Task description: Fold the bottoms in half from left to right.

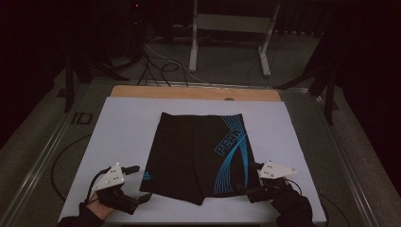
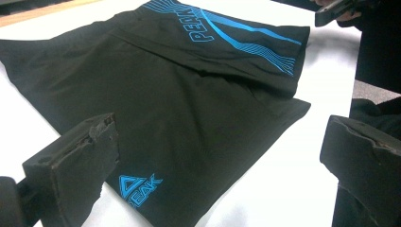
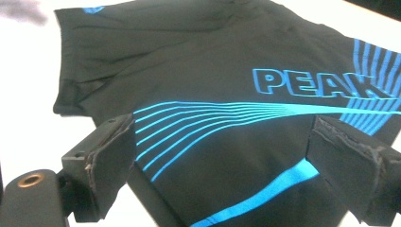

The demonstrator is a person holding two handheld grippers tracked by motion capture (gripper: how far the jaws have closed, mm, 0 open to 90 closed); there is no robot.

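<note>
While both hand-held tools sit at the hem end of the garment, we read the step in hand as the approach before a first grasp, most likely for a fold.

The pair of black stretch-fabric shorts with blue curved stripes and blue "PEAK" lettering point(image 1: 198, 156) lies spread flat on the white rectangular table mat point(image 1: 118, 132), waistband at the far end and both leg hems towards us.

The left gripper point(image 1: 135, 184) rests just beside the shorts' left leg hem, near the small blue triangle logo point(image 2: 137, 185). In the left gripper view its jaws stand wide apart with only the hem corner and bare mat between them; nothing is pinched.

The right gripper point(image 1: 250, 178) sits at the shorts' right leg hem, over the striped panel. In the right gripper view its jaws also stand wide, the striped cloth lying loose between them, pads not pressing.

Judgement on the next move: each tool needs to drop to its hem corner, slide one jaw under the edge and close on the fabric, both layers if possible, so the cloth lifts evenly.

Count: one pair of shorts, one mat, two grippers, two gloved hands, one pale wooden table edge point(image 1: 189, 92) beyond the waistband.
</note>
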